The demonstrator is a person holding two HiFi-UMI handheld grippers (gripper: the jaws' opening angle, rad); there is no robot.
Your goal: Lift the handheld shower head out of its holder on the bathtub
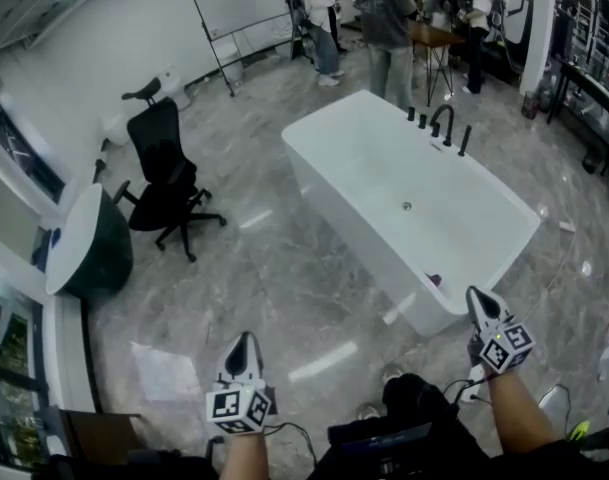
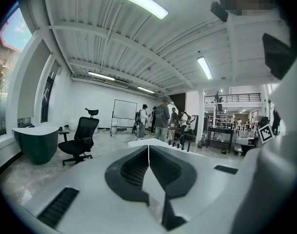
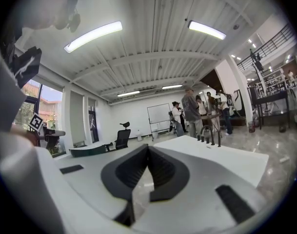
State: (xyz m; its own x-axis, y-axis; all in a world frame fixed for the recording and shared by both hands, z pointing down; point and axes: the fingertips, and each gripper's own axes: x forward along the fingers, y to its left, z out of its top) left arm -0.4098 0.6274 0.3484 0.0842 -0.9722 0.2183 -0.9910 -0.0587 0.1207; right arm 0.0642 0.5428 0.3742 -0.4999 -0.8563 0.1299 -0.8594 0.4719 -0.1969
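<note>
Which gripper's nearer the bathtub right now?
Right. The right gripper is just off the near corner of the bathtub. The left gripper is over open floor, well to the left of the tub in the head view.

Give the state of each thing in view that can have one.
left tool: shut, empty
right tool: shut, empty
handheld shower head: upright in its holder, untouched
bathtub: no water visible
office chair: upright, unoccupied
</note>
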